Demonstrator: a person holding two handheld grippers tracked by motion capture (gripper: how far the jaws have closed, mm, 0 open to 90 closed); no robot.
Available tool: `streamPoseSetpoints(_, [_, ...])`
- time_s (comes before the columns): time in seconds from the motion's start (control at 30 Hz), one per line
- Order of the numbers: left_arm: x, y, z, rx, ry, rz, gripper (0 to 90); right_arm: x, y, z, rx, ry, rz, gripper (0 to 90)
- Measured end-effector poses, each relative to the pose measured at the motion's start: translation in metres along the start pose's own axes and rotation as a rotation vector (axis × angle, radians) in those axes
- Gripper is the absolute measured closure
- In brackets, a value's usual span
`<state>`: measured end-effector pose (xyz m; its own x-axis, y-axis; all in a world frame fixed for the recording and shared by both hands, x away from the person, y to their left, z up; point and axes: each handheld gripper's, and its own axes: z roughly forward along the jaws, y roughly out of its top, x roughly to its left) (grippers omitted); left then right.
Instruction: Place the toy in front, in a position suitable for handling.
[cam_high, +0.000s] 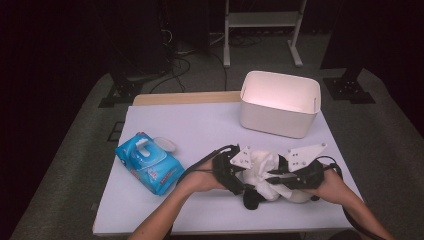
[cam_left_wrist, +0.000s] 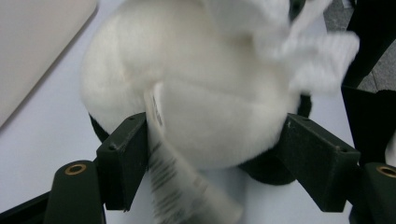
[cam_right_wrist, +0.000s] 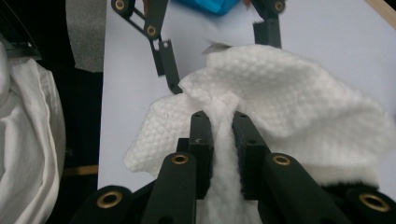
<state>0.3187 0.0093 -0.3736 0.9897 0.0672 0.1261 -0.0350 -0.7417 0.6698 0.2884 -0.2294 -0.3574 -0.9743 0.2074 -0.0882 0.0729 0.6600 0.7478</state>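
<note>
Plush toy (cam_high: 267, 186), white with black parts, lies near the front edge of the white table (cam_high: 200, 130), between the two grippers. A white textured wipe (cam_right_wrist: 289, 93) is draped over its top, so most of the toy's upper side is hidden; in the high view toy and wipe blur into one pale mass and their edges are hard to separate. The left gripper (cam_left_wrist: 215, 158) has its jaws set wide and pressed against either side of the toy's rounded white body (cam_left_wrist: 187, 102), clamped on it. A sewn-in label (cam_left_wrist: 182, 186) hangs down between the jaws, its print too smeared to read. A black part of the toy peeks out beneath the body, largely covered. The right gripper (cam_right_wrist: 223, 135) has its jaws drawn close together, pinching a fold of the wipe between them. In that view the left gripper's jaws appear behind the wipe, partly covered by it. Further left on the table sits a blue pack of wipes (cam_high: 150, 164) with its lid flipped open; its lettering cannot be made out. A white bin (cam_high: 280, 102) stands at the far right of the table, its bottom not visible from this angle.
</note>
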Motion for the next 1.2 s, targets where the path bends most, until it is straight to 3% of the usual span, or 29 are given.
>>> streamPoseSetpoints(0.17, [0.002, 0.001, 0.005, -0.003, -0.012, -0.009, 26.6, 0.006, 0.004, -0.001, 0.027, -0.022, -0.022, 79.7])
streamPoseSetpoints(0.43, [0.002, 0.002, 0.005, 0.006, -0.011, -0.019, 26.6, 0.004, 0.031, 0.030, 0.044, 0.029, -0.085, 79.9])
streamPoseSetpoints(0.57, [0.000, 0.003, 0.005, 0.010, -0.005, -0.006, 26.6, 0.002, 0.033, 0.026, 0.046, 0.027, -0.084, 80.0])
streamPoseSetpoints(0.77, [-0.001, 0.004, 0.006, 0.014, -0.006, 0.002, 26.6, -0.009, 0.021, 0.001, 0.050, -0.030, -0.041, 79.9])
streamPoseSetpoints(0.9, [0.000, 0.004, 0.005, 0.012, -0.008, -0.012, 26.5, -0.026, 0.003, -0.013, 0.051, -0.049, 0.035, 79.7])
streamPoseSetpoints(1.03, [0.005, 0.005, -0.002, -0.007, -0.013, -0.038, 26.1, -0.034, -0.016, -0.019, 0.049, -0.032, 0.105, 79.6])
streamPoseSetpoints(1.2, [0.009, 0.016, -0.012, -0.037, -0.009, -0.051, 25.0, -0.027, -0.020, -0.016, 0.041, -0.010, 0.103, 79.7])
